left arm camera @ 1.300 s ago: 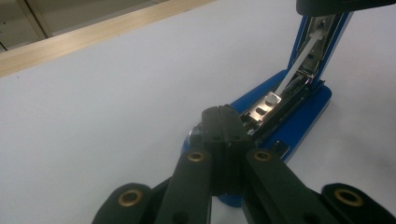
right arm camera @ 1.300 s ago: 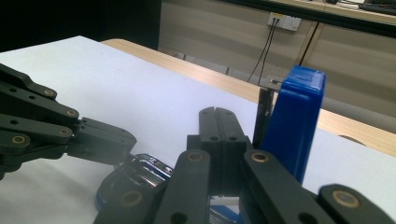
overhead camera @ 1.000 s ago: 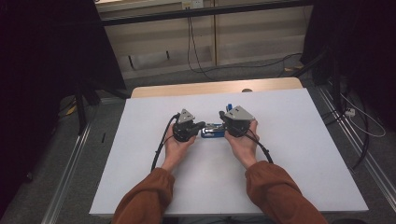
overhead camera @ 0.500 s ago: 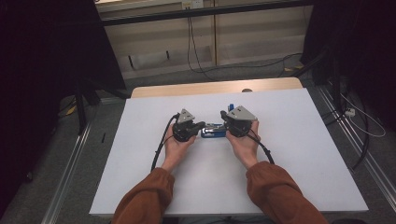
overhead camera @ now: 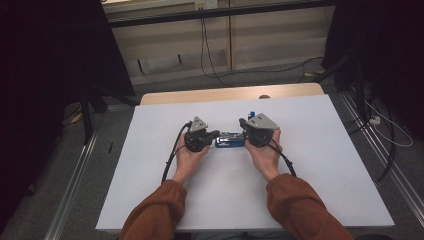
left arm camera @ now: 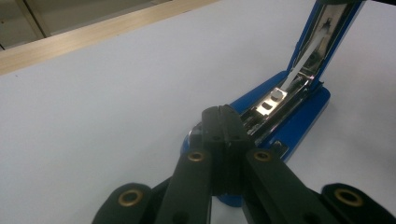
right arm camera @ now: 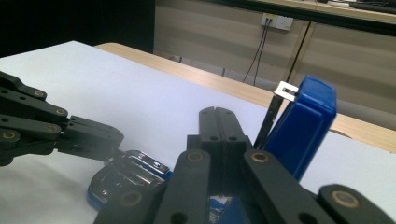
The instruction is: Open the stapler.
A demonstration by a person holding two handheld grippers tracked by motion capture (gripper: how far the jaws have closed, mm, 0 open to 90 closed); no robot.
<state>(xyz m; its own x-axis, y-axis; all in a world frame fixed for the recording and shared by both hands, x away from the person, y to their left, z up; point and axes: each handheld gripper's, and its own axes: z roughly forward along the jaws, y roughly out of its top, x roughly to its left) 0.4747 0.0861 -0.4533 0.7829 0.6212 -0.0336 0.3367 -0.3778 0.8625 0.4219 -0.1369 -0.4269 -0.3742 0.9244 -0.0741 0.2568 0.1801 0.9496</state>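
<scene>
now a blue stapler lies near the middle of the white table, between the two grippers, with its lid swung up and open at the person's right end. the left gripper, held in the left hand, points toward the stapler's front end, and its jaws are pressed together with nothing between them; in the left gripper view the closed tips sit over the metal front of the base, touching it or just above it, i cannot tell which. the right gripper, held in the right hand, is likewise closed on nothing, its jaws standing just beside the raised blue lid. a thin metal strip rises next to that lid. along the table's far edge runs a wooden strip.
</scene>
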